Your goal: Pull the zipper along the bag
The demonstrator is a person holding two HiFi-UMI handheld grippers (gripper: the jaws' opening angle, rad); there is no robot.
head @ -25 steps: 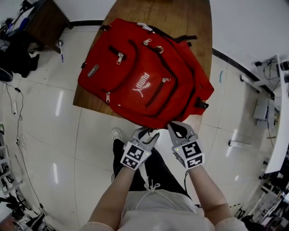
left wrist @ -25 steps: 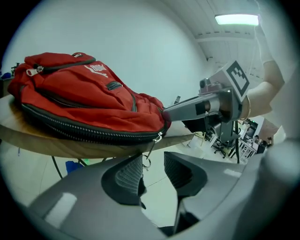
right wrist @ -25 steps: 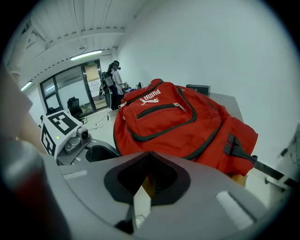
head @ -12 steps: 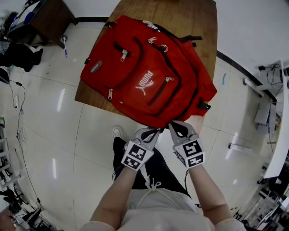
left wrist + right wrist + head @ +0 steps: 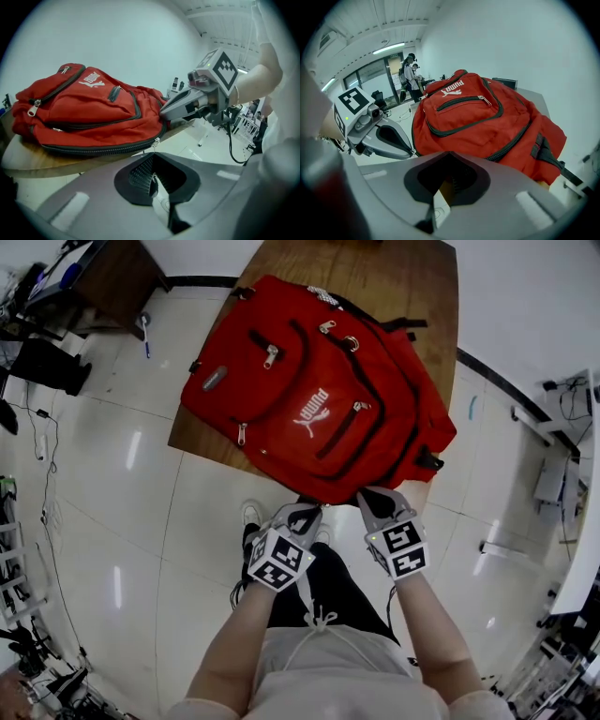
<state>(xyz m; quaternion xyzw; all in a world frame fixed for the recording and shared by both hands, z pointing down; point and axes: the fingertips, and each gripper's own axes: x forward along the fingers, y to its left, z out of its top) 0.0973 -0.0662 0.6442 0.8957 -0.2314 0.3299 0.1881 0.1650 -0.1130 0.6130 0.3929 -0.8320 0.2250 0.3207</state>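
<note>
Now the left tool [image 5: 304,510] pinches the zipper pull [image 5: 156,140] of the red bag [image 5: 309,399] on the worktop [image 5: 384,277]; the right tool [image 5: 375,496] clamps the bag's edge.

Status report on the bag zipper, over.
Left gripper shut on the zipper pull at the near edge of the bag. Right gripper shut, tips against the bag beside it. Nothing lying across the zipper.
</note>
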